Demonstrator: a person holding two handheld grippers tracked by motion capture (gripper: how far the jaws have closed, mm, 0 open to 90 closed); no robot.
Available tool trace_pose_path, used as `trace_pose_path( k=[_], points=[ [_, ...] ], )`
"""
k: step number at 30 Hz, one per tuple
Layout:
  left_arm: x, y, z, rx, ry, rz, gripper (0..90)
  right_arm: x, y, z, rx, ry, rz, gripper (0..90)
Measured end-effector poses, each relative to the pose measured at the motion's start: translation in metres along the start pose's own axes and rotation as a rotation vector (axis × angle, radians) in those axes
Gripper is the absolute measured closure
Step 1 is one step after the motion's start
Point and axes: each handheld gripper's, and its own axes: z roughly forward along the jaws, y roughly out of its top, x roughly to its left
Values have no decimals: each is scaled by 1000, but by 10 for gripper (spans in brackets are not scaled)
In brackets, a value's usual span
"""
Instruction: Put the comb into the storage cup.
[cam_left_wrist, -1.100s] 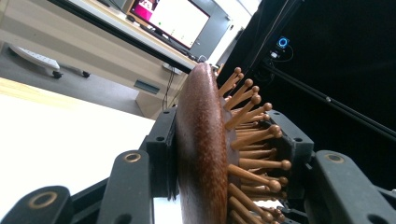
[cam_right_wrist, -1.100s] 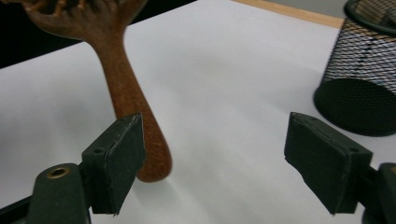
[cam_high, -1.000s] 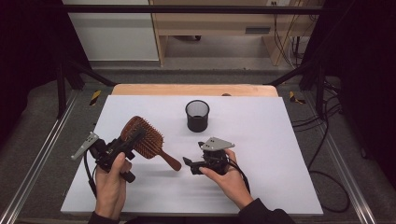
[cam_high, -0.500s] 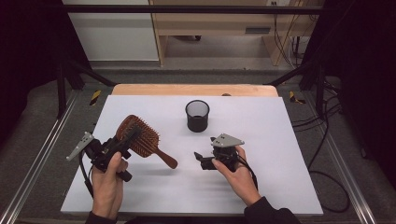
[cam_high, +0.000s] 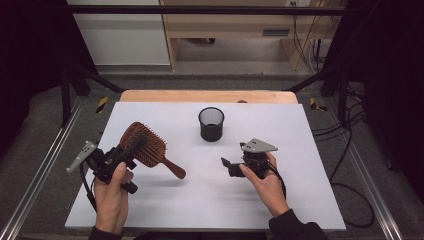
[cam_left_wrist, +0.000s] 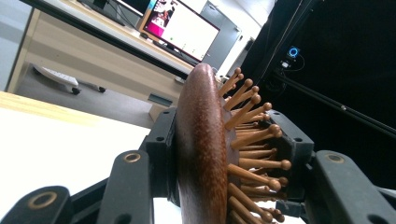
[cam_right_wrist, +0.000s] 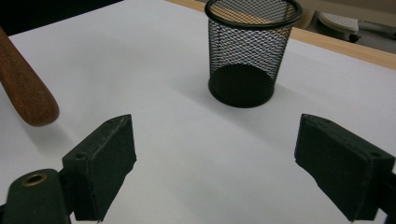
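My left gripper (cam_high: 131, 150) is shut on the head of a brown wooden hairbrush (cam_high: 150, 149). The brush hangs a little above the white table, its handle slanting down to the right. In the left gripper view the brush head (cam_left_wrist: 203, 154) stands edge-on between the jaws of the left gripper (cam_left_wrist: 219, 186), bristles to the right. My right gripper (cam_high: 230, 167) is open near the table's middle, jaws pointing left, a short gap from the handle's tip. The right gripper view has the right gripper (cam_right_wrist: 215, 172) wide open and empty, with the brush handle's end (cam_right_wrist: 25, 91) at far left.
A black mesh cup (cam_high: 211, 124) stands upright and empty behind the two grippers, also ahead of the right jaws as the mesh cup (cam_right_wrist: 250, 51). The white table top (cam_high: 300, 200) ends in a wooden strip (cam_high: 207, 96) at the back. Metal rails run along both sides.
My right gripper has drawn back to the right, away from the brush handle's tip. The left gripper with the brush has shifted slightly left.
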Motion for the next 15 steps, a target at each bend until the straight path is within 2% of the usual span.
trace_pose_path(
  k=[4,15],
  points=[
    [1,3,-2,-10,6,6,514,-11,0,-7,-8,-21,-9,122],
    [8,5,-4,-10,33,24,514,-36,-4,-29,-36,-75,39,101]
  ],
)
